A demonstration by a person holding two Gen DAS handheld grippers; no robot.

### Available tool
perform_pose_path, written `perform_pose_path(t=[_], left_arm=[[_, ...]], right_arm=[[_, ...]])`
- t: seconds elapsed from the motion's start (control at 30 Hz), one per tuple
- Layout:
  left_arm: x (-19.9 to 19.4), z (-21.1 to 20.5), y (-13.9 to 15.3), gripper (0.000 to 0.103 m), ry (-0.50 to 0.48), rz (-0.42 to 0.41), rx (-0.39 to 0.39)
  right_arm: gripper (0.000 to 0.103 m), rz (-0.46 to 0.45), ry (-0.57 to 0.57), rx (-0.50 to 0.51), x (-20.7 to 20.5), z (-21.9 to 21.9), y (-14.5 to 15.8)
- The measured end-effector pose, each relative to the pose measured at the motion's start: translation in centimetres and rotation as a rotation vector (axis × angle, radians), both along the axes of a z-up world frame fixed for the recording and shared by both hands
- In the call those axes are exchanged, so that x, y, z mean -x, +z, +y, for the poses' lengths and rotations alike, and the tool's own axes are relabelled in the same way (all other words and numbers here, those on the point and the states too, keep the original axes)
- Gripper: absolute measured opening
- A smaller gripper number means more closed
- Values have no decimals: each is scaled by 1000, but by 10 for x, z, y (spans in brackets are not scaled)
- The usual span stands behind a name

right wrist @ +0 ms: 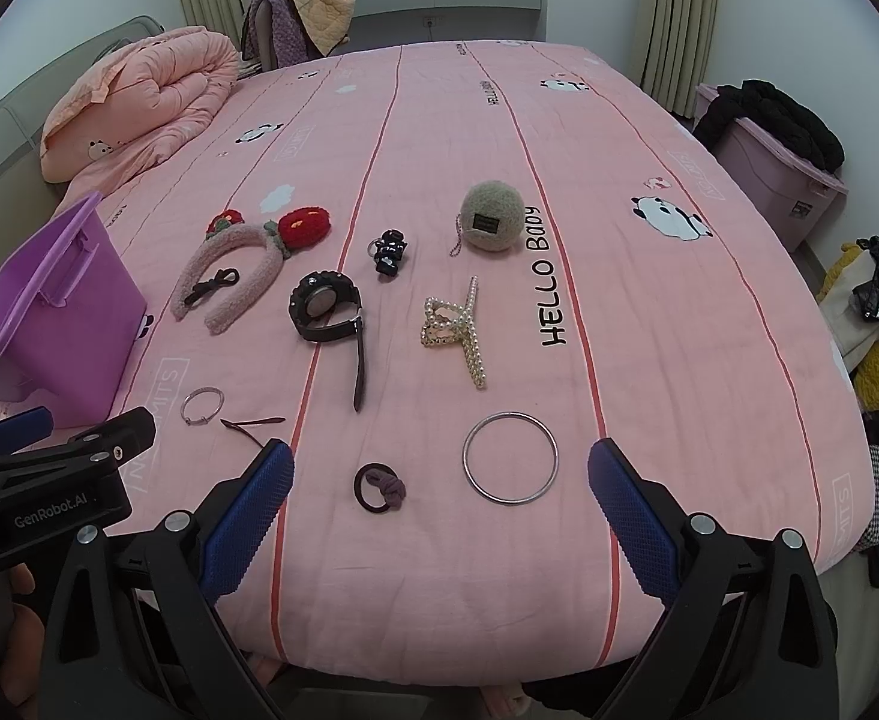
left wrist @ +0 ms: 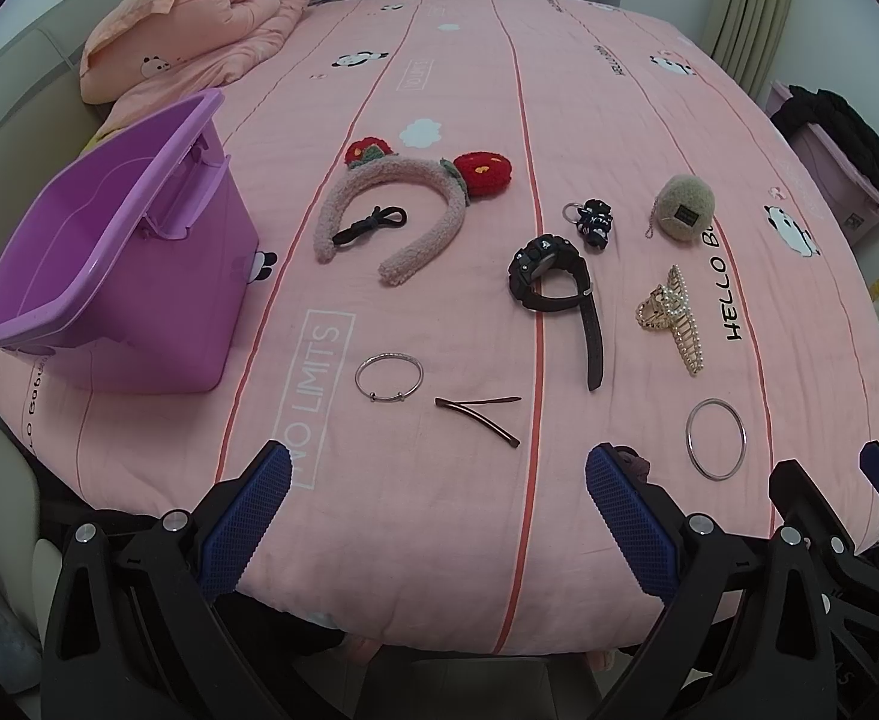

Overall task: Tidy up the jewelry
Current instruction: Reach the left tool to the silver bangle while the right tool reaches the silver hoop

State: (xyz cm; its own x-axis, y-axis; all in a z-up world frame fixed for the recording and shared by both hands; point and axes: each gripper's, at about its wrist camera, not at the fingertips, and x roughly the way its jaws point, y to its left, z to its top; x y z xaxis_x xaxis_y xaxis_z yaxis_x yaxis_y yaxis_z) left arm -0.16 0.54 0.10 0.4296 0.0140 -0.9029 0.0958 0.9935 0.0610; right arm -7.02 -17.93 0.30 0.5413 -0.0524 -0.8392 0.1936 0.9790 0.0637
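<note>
Holding both tools low over the near edge of the bed (right wrist: 439, 570), we had the left gripper (left wrist: 436, 516) and the right gripper (right wrist: 439, 516) spread wide, and neither one pinched anything.

Nearest to the right gripper lay a hair tie (right wrist: 379, 487), just ahead of its left finger, and a large bangle (right wrist: 510, 457), between the two fingers and a little further on. We judged the hair tie soft and light, easy to pinch at its knot. The bangle looked stiff, thin and probably slippery, so we would take it across the wire at one side.

Just ahead of the left gripper were an open hair clip (left wrist: 480, 417) and a small bracelet (left wrist: 389, 377). Both seemed light and flat on the sheet, so the fingers would need to press slightly into the cloth.

Further away lay a black watch (right wrist: 326, 307), which seemed the heaviest piece, and a pearl claw clip (right wrist: 457, 330), perhaps fragile. Behind them were a fluffy headband (right wrist: 229, 276) and a round plush charm (right wrist: 493, 216), both soft.

The purple bin (left wrist: 109, 276) stood open at the left, near the bracelet.
</note>
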Motion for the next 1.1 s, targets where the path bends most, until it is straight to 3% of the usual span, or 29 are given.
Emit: perform_pose_path(t=[0.2, 0.57, 1.1], left_arm=[[0, 7, -8, 97, 9, -3, 5], [-12, 36, -66, 97, 30, 35, 14], [-46, 23, -113, 97, 17, 88, 62]], right_arm=[[94, 8, -18, -44, 4, -14, -14], [94, 93, -54, -110, 1, -45, -70], [94, 172, -52, -93, -27, -62, -125]])
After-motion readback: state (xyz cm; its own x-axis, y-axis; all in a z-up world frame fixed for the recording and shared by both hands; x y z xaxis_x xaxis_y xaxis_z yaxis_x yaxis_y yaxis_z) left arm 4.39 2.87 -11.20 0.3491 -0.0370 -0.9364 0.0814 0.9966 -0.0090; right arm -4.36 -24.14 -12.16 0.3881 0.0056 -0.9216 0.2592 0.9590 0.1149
